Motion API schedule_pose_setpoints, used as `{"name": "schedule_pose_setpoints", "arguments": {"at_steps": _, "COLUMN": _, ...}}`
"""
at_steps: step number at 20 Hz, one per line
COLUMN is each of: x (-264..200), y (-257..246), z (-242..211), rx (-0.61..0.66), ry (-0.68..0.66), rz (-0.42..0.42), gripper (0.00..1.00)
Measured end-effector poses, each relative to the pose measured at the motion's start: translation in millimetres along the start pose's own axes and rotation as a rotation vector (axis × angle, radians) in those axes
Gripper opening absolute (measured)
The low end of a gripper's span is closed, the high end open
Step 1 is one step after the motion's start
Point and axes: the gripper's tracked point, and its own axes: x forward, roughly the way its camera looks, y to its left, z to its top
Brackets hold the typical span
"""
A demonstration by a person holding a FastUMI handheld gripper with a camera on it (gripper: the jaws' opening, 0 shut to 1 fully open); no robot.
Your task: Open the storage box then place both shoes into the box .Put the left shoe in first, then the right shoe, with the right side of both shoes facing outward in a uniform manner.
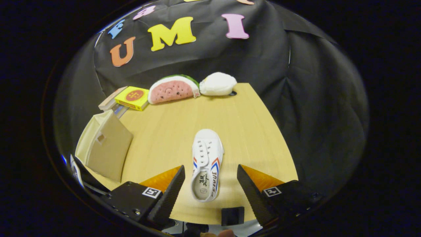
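Shoe (206,164) lies on the table (250,131), heel between the spread, empty fingers of the gripper (210,187), toe at twelve o'clock. Storage box (104,149) sits at ten o'clock. Closing squarely on the heel sides should grip best.

The one camera rides on the claw (210,171) and looks forward along its two fingers (171,189), which rise from the near bottom of the round fisheye picture, spread apart. It sits above the near edge of the wooden surface (250,131) and tilts downward, so the surface runs away from it toward the black cloth wall (296,65) at the back. The heel of a white shoe (206,161) lies between the fingertips, close to the lens. A beige storage box (105,148) stands left of the fingers. Plush toys (172,89) along the far edge look small and distant. Straight lines bow outward near the rim.
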Motion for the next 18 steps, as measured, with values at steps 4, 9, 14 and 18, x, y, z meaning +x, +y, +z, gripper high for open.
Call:
{"name": "schedule_pose_setpoints", "arguments": {"at_steps": 4, "x": 39.3, "y": -14.1, "z": -17.1, "rx": -0.025, "ry": 0.092, "rz": 0.001, "gripper": 0.96}}
{"name": "schedule_pose_setpoints", "arguments": {"at_steps": 9, "x": 73.0, "y": -13.0, "z": -22.5, "rx": 0.031, "ry": 0.184, "rz": 0.046, "gripper": 0.92}}
{"name": "schedule_pose_setpoints", "arguments": {"at_steps": 14, "x": 88.4, "y": -3.1, "z": -24.0, "rx": 0.121, "ry": 0.263, "rz": 0.118, "gripper": 0.7}}
{"name": "schedule_pose_setpoints", "arguments": {"at_steps": 18, "x": 89.3, "y": -3.9, "z": -20.7, "rx": 0.173, "ry": 0.294, "rz": 0.11, "gripper": 0.36}}
